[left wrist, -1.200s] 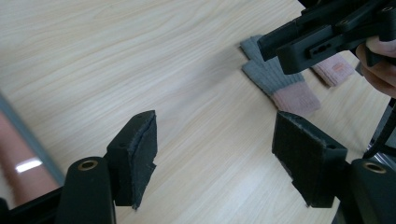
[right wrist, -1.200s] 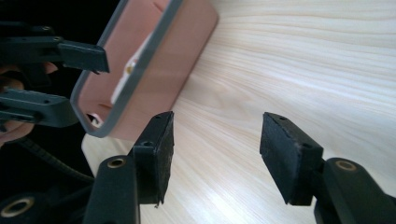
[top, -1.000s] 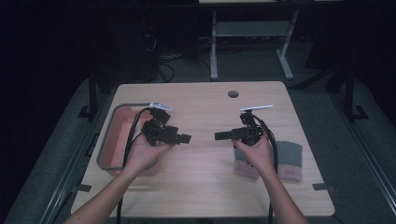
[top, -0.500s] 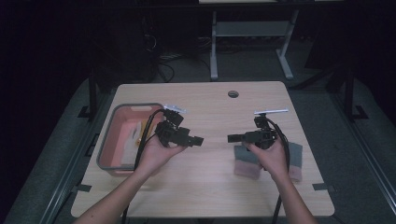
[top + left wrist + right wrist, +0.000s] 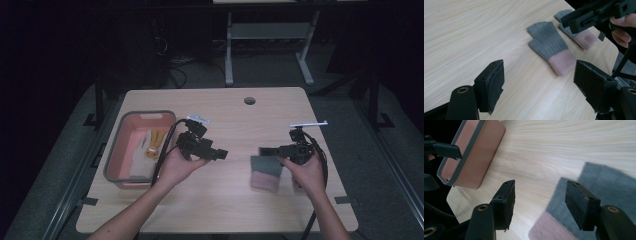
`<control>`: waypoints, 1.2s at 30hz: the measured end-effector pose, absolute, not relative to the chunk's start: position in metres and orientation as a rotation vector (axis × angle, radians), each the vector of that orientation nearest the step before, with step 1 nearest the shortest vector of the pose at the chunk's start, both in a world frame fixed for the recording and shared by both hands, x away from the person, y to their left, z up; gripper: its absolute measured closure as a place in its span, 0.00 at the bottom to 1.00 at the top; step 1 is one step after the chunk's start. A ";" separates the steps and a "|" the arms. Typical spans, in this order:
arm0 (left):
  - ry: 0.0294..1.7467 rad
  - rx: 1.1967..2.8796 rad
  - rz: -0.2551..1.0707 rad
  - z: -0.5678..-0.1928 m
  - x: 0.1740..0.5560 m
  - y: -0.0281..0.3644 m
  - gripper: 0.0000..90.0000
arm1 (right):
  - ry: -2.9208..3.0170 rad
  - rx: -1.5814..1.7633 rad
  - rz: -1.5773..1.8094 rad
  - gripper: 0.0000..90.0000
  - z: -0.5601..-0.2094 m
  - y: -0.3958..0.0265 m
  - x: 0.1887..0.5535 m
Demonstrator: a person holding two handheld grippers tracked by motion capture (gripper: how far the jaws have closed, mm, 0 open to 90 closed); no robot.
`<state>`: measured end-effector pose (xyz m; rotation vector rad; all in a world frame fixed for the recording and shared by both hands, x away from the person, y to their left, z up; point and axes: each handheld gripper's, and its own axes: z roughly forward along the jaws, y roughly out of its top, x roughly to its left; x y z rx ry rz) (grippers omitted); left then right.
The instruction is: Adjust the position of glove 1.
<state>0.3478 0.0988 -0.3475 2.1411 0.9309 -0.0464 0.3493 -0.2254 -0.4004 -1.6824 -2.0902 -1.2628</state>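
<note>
Both pairs of jaws have just been opening and stand spread with nothing between them: the right gripper (image 5: 264, 150) hovers over the near glove (image 5: 266, 171), the left gripper (image 5: 220, 154) at its nine o'clock (a second glove (image 5: 576, 32) lies beyond). This looks like the approach; next, lower and pinch the glove, likely for the pink bin (image 5: 114, 155) at the counter (image 5: 225, 210)'s nine o'clock.

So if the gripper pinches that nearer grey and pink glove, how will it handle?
The nearer glove looks like ribbed knit lying flat on the table, so it will probably droop when lifted. It seems light. Pushed, it would likely bunch rather than slide cleanly.
</note>
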 end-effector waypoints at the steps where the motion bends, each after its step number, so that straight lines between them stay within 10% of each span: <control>1: 0.928 2.142 -0.046 -0.348 0.348 0.098 0.27 | -2.085 -1.695 -1.261 0.45 -0.400 -0.229 0.348; 36: 0.820 2.161 -0.091 -0.365 0.332 0.042 0.25 | -2.368 -1.834 -1.058 0.49 -0.418 -0.292 0.314</control>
